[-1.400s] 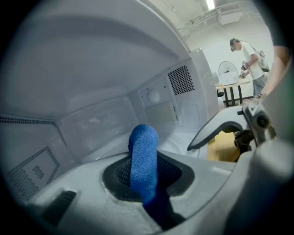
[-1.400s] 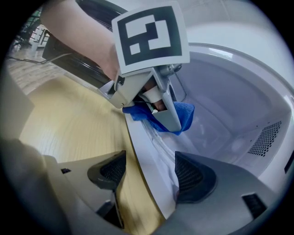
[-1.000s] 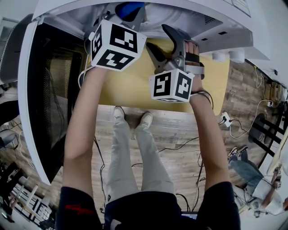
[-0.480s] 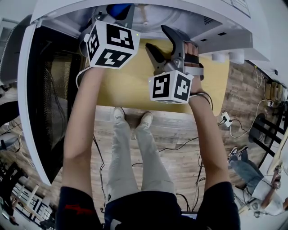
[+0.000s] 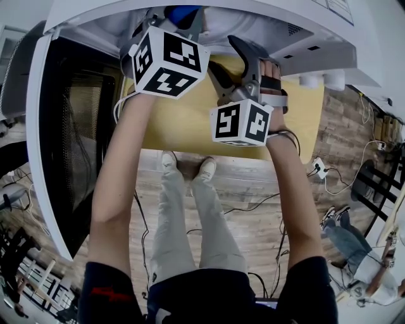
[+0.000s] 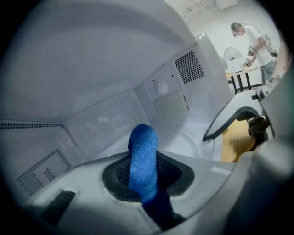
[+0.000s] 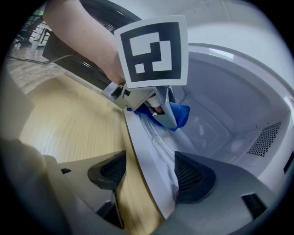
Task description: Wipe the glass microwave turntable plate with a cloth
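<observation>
Left gripper [image 6: 143, 180]: its jaws are closing fully on a blue cloth [image 6: 143, 151], a rolled fold of which is standing up between the ribbed pads. The gripper is reaching inside the white microwave [image 5: 288, 22], and the cloth's lower end is lying on the cavity floor, where the glass turntable plate [image 7: 157, 137] is sitting; only the plate's rim is showing, as faint curved lines.

Right gripper [image 7: 144, 172]: its jaws are standing well apart and gripping nothing. They are straddling the front sill [image 7: 147, 160] of the cavity, one jaw over the wooden table [image 5: 183, 123] and the other inside the opening; contact with the sill cannot be told.

Writing: each gripper's cube is showing black-and-white square markers. A printed label [image 5: 338, 7] on the microwave's casing is too small to read.

Edges and room: the door [image 5: 69, 133] is hanging wide open at the left. Open cavity is lying ahead of the left gripper up to the rear wall and the perforated vent [image 6: 189, 67] on the right-hand wall. The two grippers are working side by side and near each other at the cavity mouth.
</observation>
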A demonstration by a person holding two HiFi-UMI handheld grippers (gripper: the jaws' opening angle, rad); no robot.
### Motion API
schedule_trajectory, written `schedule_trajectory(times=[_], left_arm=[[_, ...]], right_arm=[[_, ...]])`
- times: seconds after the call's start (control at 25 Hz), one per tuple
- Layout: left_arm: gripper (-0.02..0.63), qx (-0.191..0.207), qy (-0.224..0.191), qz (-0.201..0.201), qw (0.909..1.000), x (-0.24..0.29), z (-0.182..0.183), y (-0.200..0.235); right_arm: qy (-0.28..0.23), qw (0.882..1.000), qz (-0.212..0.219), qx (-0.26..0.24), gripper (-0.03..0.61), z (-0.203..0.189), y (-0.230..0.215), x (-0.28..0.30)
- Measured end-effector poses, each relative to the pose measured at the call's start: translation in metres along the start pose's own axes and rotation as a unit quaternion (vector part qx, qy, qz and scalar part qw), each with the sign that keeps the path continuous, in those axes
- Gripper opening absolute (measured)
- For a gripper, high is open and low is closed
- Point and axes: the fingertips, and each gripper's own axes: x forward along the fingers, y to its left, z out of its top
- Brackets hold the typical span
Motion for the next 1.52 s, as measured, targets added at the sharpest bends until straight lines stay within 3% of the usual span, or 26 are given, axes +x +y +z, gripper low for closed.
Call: schedule_trajectory(times=[0.8, 1.0, 1.52], left_arm=[[0.063, 0.000, -0.036, -0.068, 0.9970, -0.003, 0.027, -0.043], [0.063, -0.009, -0.031, -0.072, 0.9969, -0.002, 0.028, -0.045], [0.063, 0.014, -0.017, -0.071, 0.9973, 0.000, 0.025, -0.045]], right_arm=[[0.000, 1.000, 0.000, 0.001, 0.313, 0.000, -0.001, 0.000], [0.000, 1.000, 0.000, 0.000, 0.313, 0.000, -0.001, -0.001], [0.003, 1.000, -0.004, 0.000, 0.312, -0.001, -0.002, 0.000]])
